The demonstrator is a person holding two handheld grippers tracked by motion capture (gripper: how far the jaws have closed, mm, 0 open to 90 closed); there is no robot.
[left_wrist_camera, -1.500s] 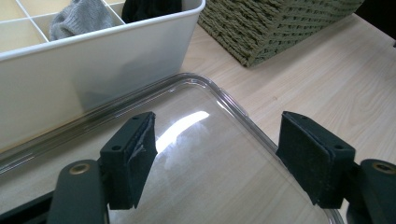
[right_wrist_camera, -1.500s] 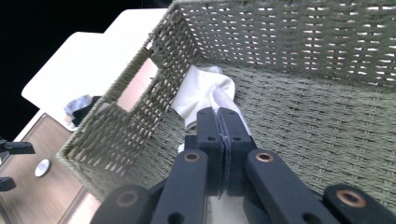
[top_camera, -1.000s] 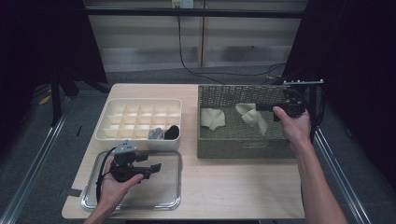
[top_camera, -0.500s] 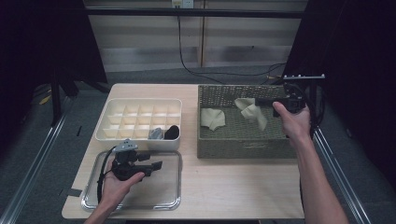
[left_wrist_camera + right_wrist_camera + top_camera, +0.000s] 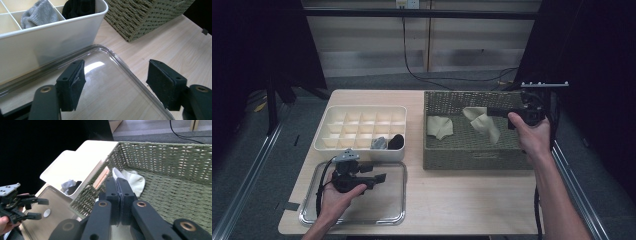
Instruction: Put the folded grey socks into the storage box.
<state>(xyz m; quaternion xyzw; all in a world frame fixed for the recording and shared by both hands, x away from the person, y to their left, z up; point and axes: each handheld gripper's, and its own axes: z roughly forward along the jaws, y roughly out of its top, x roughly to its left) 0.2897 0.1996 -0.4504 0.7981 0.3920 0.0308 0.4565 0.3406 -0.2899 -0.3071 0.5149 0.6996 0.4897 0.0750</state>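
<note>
Cream, limp cloth sock (image 5: 484, 122) hanging light from right gripper (image 5: 493, 113), pinching one end over woven basket's (image 5: 472, 157) far edge; left gripper (image 5: 381, 177) spread.

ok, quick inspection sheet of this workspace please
Surface: wooden table, bare at front right.
Job's things: cream sock lifted from wicker basket; second cream sock lies inside.
Clutter: divided organizer holding grey sock and black sock; clear tray.
Grippers: right tool shut on cream sock; left tool open over tray.
Cables: black cable on floor behind.
Surroundings: dark curtains, metal rails.
</note>
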